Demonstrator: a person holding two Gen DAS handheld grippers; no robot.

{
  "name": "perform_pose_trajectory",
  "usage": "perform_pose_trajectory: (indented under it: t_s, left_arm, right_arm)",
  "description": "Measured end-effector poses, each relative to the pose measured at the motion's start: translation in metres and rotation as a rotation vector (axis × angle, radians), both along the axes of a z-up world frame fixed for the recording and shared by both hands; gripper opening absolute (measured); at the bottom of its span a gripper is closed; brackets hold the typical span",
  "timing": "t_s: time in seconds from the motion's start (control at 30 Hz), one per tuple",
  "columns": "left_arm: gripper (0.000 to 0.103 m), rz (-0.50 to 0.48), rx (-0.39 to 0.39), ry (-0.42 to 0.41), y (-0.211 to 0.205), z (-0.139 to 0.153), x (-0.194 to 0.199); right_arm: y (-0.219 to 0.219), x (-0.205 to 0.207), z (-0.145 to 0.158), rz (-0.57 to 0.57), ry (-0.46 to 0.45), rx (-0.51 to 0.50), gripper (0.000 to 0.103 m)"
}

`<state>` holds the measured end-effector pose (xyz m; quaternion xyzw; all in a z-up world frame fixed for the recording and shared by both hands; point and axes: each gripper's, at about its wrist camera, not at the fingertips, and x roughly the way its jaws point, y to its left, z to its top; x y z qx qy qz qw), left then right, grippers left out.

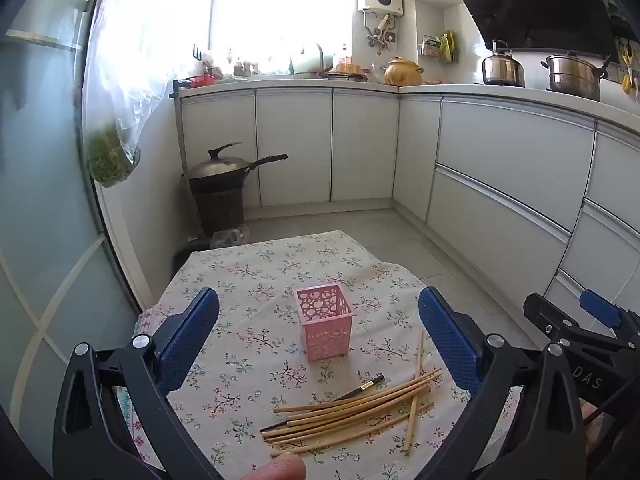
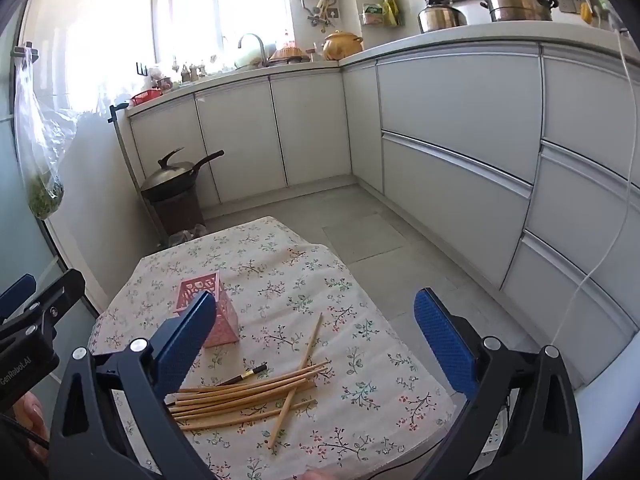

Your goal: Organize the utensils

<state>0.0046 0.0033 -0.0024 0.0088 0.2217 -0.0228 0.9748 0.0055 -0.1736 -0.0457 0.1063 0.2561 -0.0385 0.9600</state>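
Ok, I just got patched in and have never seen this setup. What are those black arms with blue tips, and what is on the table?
They are two hand-held tongs; a person carries one in each hand, with a camera looking out along each one's blue pads. The left tongs fill one view, the right tongs the other. Both stand wide open and hold nothing. On the floral tablecloth stands a pink perforated square holder, upright. Nearer the cameras lies a loose pile of tan bamboo chopsticks with one dark chopstick among them, none in the holder as far as I can see.
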Motion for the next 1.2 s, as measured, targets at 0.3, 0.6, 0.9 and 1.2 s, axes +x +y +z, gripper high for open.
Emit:
perform_pose_trajectory:
  t_s: [0.3,0.6,0.9,1.2]
  left_arm:
    - [0.096,-0.010,0.013,0.011,-0.009,-0.006,0.002]
    - [0.096,-0.013,0.012,0.021,-0.016,-0.011,0.004]
    - [0.096,-0.013,0.010,0.028,-0.011,-0.008,0.004]
    - [0.096,-0.019,0.016,0.031,-0.011,-0.008,0.004]
  right_arm:
    - [-0.001,0.000,0.001,0.003,0.019,0.004,0.096]
    - [-0.002,0.001,0.001,-0.003,0.034,0.012,0.096]
    - [-0.003,0.005,-0.001,-0.004,0.048,0.016,0.096]
    - [-0.005,0.006,-0.004,-0.003,0.057,0.024,0.096]
